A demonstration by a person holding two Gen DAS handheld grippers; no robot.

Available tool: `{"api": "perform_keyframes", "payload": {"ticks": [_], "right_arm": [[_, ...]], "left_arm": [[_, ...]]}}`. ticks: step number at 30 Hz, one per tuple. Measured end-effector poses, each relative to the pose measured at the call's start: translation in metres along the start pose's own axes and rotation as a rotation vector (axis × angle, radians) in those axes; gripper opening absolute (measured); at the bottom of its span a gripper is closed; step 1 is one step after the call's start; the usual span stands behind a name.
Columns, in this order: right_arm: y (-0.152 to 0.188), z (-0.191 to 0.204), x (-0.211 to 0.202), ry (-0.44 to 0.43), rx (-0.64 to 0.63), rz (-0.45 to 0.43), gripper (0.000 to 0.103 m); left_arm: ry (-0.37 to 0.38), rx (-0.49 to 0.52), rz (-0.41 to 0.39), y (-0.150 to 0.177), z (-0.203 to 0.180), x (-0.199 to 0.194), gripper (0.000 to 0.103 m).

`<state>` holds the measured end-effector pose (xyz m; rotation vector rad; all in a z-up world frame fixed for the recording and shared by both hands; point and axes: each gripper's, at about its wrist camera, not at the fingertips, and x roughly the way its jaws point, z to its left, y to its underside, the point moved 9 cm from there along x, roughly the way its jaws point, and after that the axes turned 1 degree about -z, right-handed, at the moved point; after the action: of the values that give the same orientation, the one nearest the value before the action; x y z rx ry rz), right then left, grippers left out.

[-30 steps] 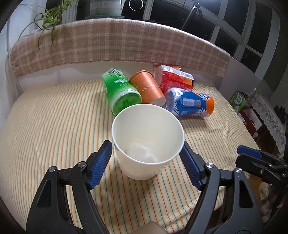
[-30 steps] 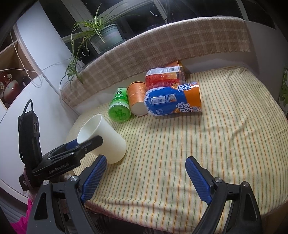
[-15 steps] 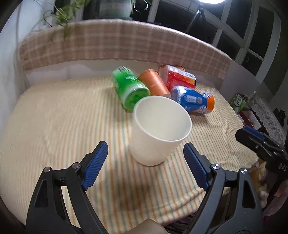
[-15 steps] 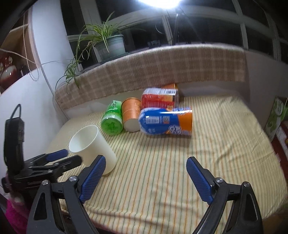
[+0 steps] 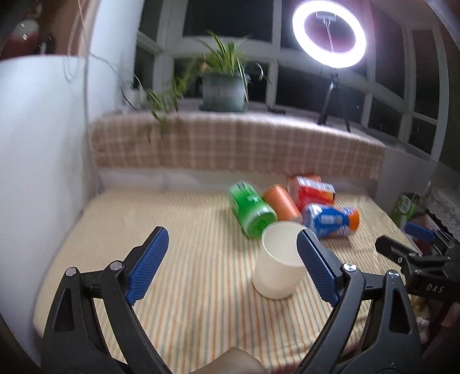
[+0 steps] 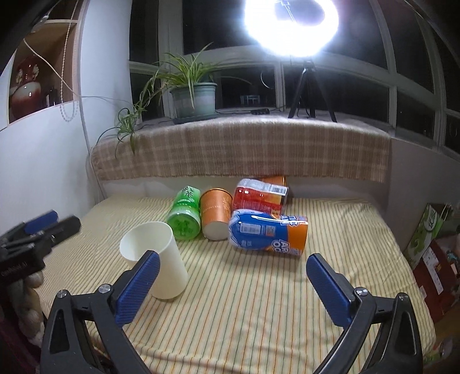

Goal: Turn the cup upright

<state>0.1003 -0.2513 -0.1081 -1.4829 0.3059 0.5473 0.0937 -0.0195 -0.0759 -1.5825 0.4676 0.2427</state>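
Note:
A white paper cup stands upright, mouth up, on the striped cloth; it also shows in the right wrist view at the left. My left gripper is open and empty, pulled back from the cup, whose right side sits behind the right fingertip. My right gripper is open and empty over the cloth's near part, the cup just behind its left finger.
Several cups lie on their sides behind the white one: green, orange, red and blue-orange. A plaid-covered ledge with a potted plant and a ring light stands behind. Boxes sit right.
The left gripper has let go of the white cup and drawn back and up, leaving it standing upright. The right gripper has also risen and pulled back.

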Motion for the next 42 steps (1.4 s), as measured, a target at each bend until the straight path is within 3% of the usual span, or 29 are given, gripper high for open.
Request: {"api": "perform_keyframes", "payload": {"ticks": [3,6,42], "right_arm": [[-0.002,0.001,-0.001,0.008,0.002,-0.013,0.103],[-0.004,0.002,-0.002,0.023,0.003,-0.028,0.103],[-0.004,-0.011,-0.003,0.064,0.03,-0.042,0.103]], "left_arm": [[-0.036,0.007,-0.055,-0.008,0.004,-0.01,0.103],[-0.074,0.011,-0.114,-0.012,0.009,-0.019,0.103],[-0.087,0.034,-0.116,-0.01,0.005,-0.028,0.103]]}}
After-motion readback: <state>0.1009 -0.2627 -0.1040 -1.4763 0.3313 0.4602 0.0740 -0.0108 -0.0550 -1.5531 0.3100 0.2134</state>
